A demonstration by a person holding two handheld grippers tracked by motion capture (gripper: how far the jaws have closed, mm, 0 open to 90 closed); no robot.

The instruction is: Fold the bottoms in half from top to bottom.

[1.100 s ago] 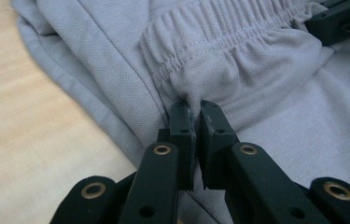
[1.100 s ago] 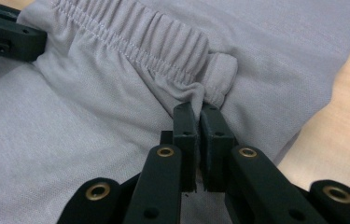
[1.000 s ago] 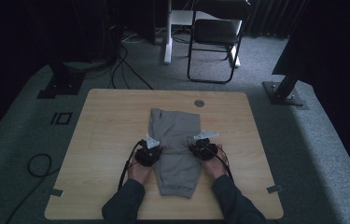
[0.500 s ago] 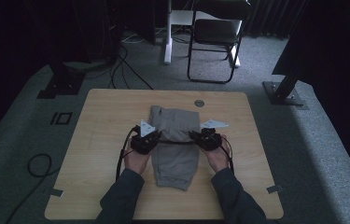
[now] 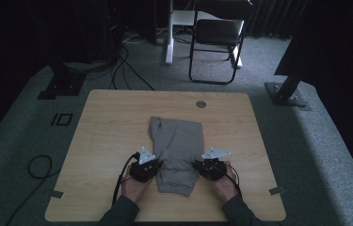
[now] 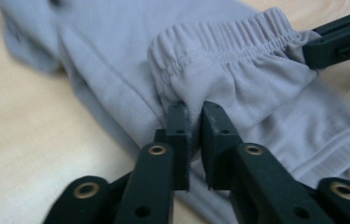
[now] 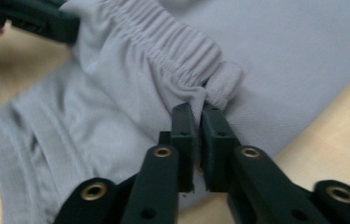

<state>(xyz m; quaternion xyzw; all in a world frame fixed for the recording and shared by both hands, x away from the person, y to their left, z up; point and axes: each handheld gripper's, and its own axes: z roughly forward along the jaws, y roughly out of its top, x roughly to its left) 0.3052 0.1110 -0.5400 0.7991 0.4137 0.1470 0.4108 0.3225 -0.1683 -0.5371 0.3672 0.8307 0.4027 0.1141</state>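
Note:
Grey shorts (image 5: 176, 136) lie along the middle of the wooden table (image 5: 108, 122), partly folded over themselves. My left gripper (image 5: 157, 165) is at their left edge and my right gripper (image 5: 197, 165) at their right edge, near the front end. In the left gripper view, my left gripper (image 6: 192, 109) is shut on a bunched fold of the elastic waistband (image 6: 219, 39), with the right gripper (image 6: 340, 39) at the waistband's far end. In the right gripper view, my right gripper (image 7: 195, 109) is shut on the other end of the waistband (image 7: 172, 39), and the left gripper (image 7: 37, 21) shows beyond.
A round grommet (image 5: 201, 104) sits in the table's far edge. Behind the table stand a black chair (image 5: 219, 33) and a white post (image 5: 168, 42). Stand bases (image 5: 287, 94) and cables (image 5: 37, 165) lie on the grey floor around it.
Both grippers, still shut on the waistband, moved away across the shorts half a second ago and have now come back toward the near edge, a little wider apart.

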